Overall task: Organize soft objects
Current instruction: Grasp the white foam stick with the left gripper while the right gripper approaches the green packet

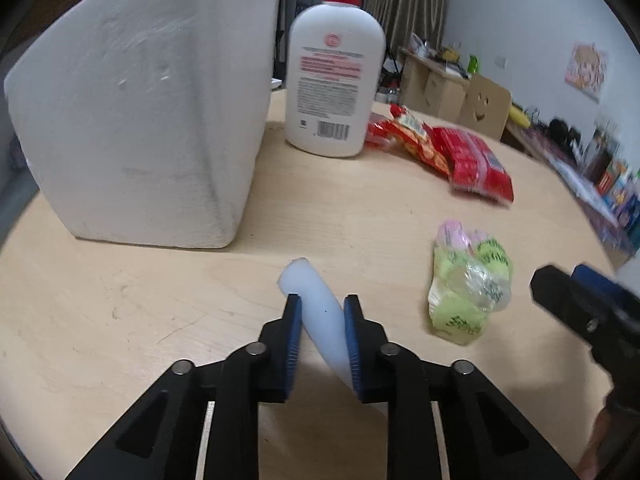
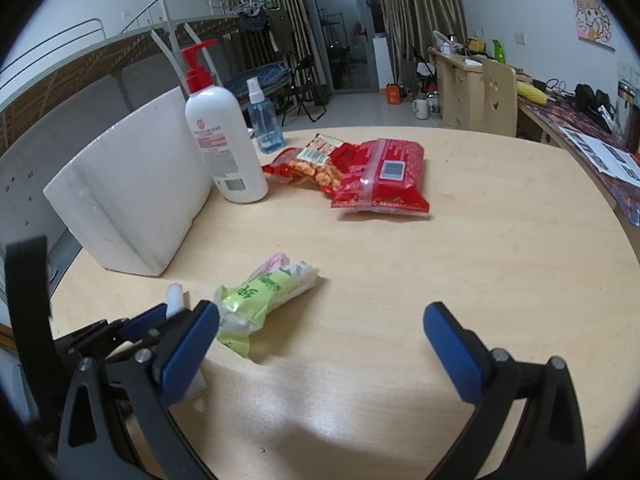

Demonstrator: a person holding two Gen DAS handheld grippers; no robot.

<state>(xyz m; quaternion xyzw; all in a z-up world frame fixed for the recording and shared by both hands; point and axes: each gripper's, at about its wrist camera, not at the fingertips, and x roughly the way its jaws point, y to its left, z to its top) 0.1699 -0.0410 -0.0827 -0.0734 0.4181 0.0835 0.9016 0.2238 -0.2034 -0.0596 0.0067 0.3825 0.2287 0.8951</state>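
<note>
left tongs [image 1: 322,320] are pinched onto the white foam piece [image 1: 316,312], which lies slanted on the worktop [image 1: 140,300] just in front of the big white foam block [image 1: 132,120]. right tongs [image 2: 320,344] gape wide and empty above bare wood, with the green packet [image 2: 260,300] just beside the left pad. red snack bags [image 2: 360,172] sit well apart, open worktop running out to the rounded right edge.

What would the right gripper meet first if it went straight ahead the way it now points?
Probably the bare wooden table: the right gripper is open, angled down at open tabletop. The green packet lies left of that line, the red snack bags farther off. Depth is uncertain.
</note>
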